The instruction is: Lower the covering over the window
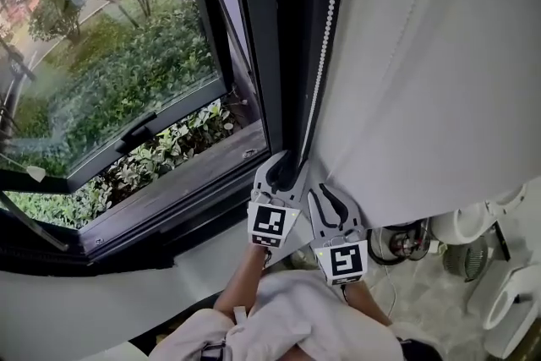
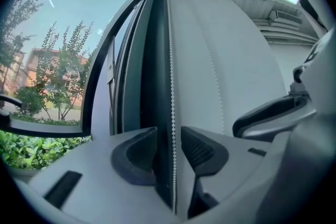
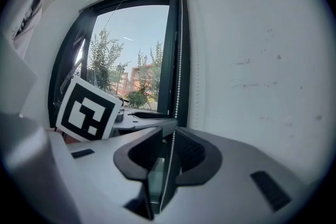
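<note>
A white roller blind [image 1: 423,55] hangs beside the dark window frame [image 1: 254,30]; its lower edge sits low in the head view. A white bead chain [image 1: 325,38] runs down the frame's edge. My left gripper [image 1: 286,169] is open, with the bead chain [image 2: 170,60] passing freely between its pads in the left gripper view, where the gripper [image 2: 169,147] faces the blind [image 2: 220,50]. My right gripper [image 1: 326,199] sits just right of the left one and nearer to me. In its own view the right gripper [image 3: 167,147] has narrow jaws closed on the chain [image 3: 179,60].
The window sash [image 1: 127,139] stands tilted open over green shrubs outside. A white sill [image 1: 101,300] runs below it. White appliances [image 1: 473,224] and a small fan [image 1: 461,259] stand on the floor at the right. The person's sleeves [image 1: 279,325] show at the bottom.
</note>
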`<state>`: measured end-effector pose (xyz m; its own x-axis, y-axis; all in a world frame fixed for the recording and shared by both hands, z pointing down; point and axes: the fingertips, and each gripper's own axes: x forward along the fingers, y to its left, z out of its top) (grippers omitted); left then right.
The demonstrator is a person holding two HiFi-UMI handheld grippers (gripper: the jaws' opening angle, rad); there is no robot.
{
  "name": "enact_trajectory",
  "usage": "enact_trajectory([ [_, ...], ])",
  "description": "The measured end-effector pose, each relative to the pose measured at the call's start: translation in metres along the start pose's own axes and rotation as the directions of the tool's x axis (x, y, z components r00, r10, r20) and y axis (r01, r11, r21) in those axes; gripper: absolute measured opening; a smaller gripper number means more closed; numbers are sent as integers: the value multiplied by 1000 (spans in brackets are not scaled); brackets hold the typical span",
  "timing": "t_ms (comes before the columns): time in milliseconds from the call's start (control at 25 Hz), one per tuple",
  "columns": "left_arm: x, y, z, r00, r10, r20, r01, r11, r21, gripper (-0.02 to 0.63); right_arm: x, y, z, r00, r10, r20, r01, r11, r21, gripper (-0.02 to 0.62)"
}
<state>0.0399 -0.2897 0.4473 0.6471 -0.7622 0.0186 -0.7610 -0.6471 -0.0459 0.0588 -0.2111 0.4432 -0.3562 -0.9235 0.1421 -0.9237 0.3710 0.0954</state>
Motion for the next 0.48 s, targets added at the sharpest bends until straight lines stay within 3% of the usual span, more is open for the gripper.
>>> enact_trajectory([
  [240, 12, 3, -8, 999, 17, -34, -16, 999, 34, 146, -10, -1, 2, 1000, -24, -1, 24, 1000, -12, 61],
  [480, 10, 5, -9, 999, 18, -29, -17, 999, 44, 79, -19, 2, 4, 999, -37, -8, 37, 999, -16, 61],
])
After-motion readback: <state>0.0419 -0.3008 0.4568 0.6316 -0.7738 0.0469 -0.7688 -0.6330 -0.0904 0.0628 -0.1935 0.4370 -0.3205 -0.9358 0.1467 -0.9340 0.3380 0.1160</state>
